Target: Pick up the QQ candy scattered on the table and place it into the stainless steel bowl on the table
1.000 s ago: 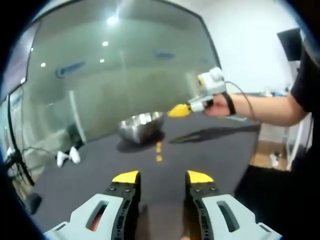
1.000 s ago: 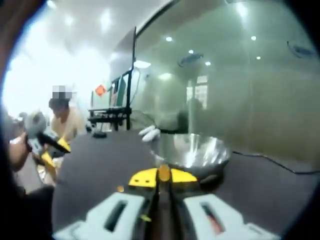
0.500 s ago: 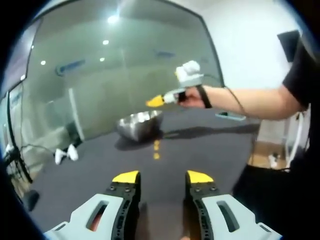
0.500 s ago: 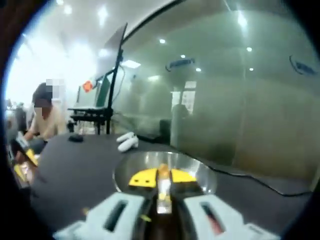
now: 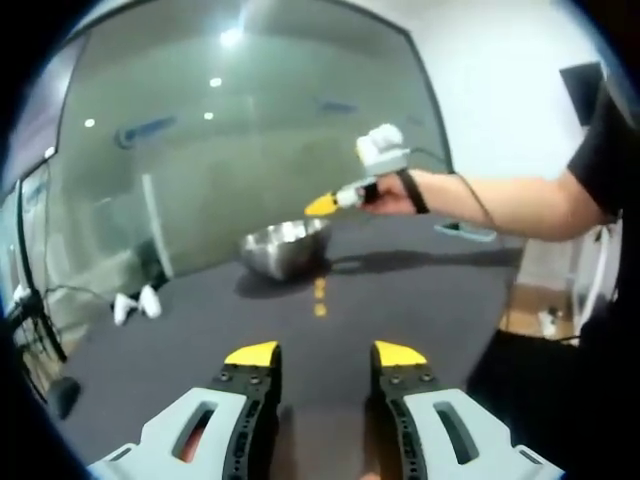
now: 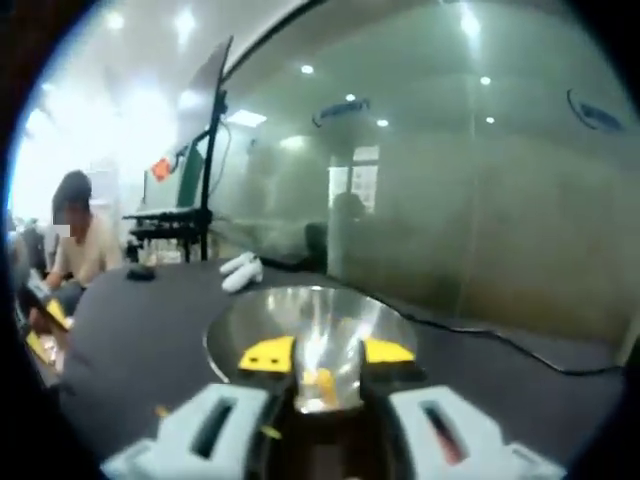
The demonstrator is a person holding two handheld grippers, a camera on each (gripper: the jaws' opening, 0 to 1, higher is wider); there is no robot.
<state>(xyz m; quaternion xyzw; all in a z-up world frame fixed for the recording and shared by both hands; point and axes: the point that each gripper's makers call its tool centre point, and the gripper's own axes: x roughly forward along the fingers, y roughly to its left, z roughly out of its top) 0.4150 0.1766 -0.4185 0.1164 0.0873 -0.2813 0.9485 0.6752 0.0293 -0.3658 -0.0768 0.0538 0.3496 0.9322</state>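
My left gripper point(image 5: 320, 353) sits low, fingers apart, holding nothing. My right gripper point(image 6: 326, 352) is raised on my outstretched arm point(image 5: 520, 205), fingers spread.

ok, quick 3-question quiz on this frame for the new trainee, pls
1. True or false: the right claw hangs over the stainless steel bowl with its jaws apart.
2. In the left gripper view, how many QQ candies lie on the table between the left claw and the bowl? A) none B) two C) five
3. Fill in: the left claw's jaws are ___ and hold nothing.
Key: 1 true; 2 B; 3 open.
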